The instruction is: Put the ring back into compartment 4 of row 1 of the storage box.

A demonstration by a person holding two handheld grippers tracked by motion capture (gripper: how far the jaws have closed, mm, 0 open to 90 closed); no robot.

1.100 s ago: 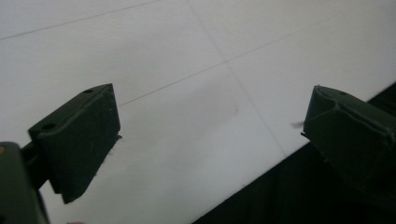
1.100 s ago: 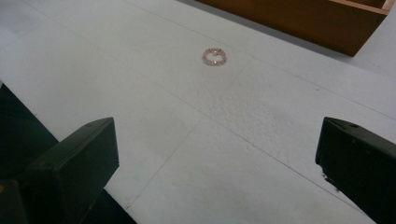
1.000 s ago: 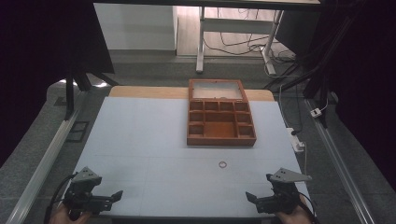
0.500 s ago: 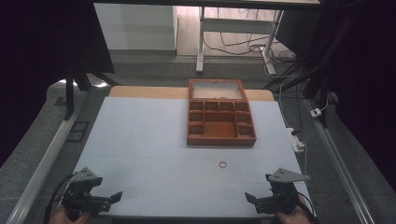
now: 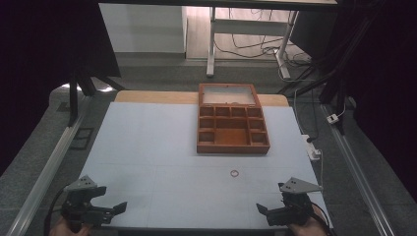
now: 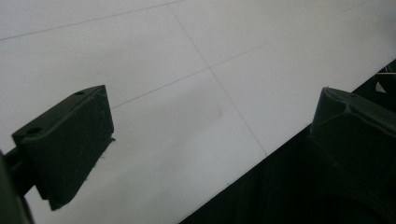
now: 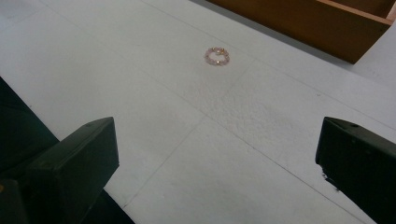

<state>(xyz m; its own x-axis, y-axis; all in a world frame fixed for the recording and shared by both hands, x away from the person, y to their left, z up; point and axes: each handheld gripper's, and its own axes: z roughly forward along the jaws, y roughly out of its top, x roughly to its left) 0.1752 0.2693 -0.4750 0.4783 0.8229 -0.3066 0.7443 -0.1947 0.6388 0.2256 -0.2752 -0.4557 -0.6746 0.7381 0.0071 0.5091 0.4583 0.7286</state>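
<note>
Both your grippers wait at the near edge, left gripper point(image 5: 118, 207) and right gripper point(image 5: 262, 209) spread wide, empty; the beaded ring point(image 7: 216, 56) lies bare between right gripper and wooden compartment box point(image 5: 233, 126), ready for picking.

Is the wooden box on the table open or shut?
Open. The wooden box shows its bare compartments from above, and its lid lies flat behind them.

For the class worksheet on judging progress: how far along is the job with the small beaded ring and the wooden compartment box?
Nothing looks done yet: the beaded ring lies on the table, apart from the wooden box, whose compartments look empty. Nothing is in hand: the left gripper and right gripper sit at the near edge, jaws open. Left: grasping the ring, probably placing it in a compartment.
</note>
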